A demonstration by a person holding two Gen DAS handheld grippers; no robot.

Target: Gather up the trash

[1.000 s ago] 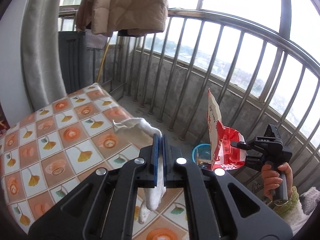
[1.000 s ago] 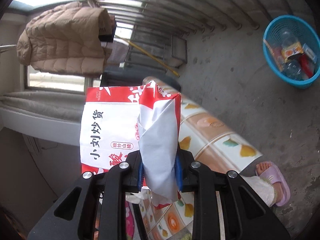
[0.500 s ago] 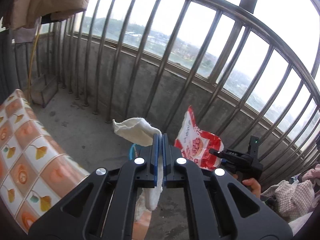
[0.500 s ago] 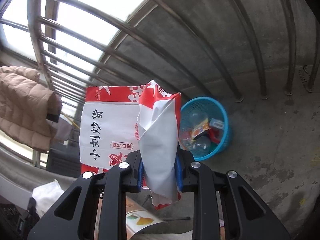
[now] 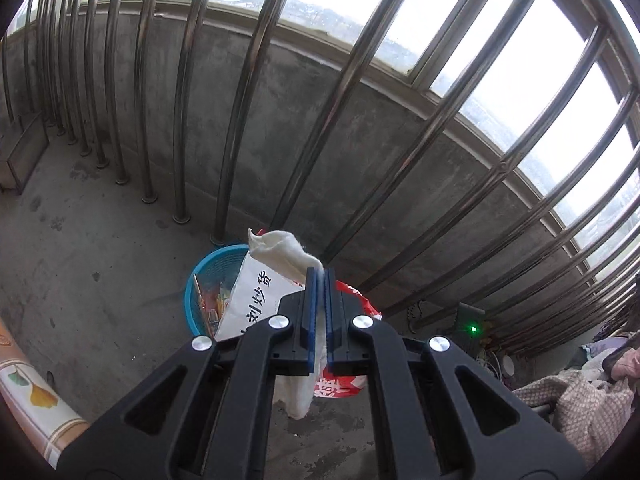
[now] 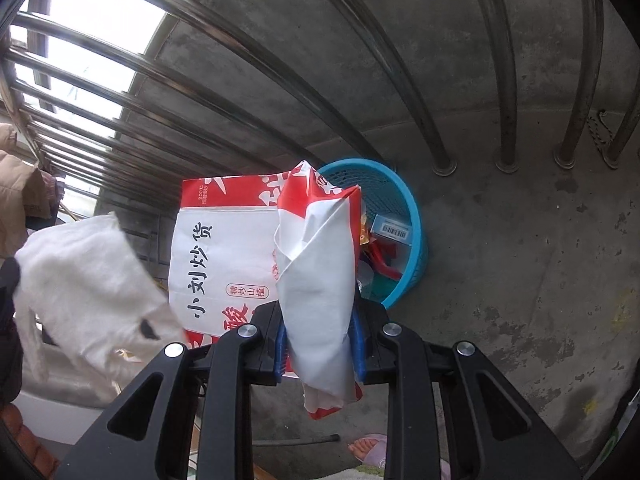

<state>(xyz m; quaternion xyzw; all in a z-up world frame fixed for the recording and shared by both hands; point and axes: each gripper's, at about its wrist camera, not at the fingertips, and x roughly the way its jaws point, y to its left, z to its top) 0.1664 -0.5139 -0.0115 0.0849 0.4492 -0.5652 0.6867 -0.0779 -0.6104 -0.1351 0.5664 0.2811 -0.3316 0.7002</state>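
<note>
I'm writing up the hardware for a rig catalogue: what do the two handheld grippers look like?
The left gripper and the right gripper look alike: matte black plastic frames with triangular cut-outs, round silver bolts at the pivots, and blue pads lining the inner faces of the fingers. No cables or markings show.
</note>
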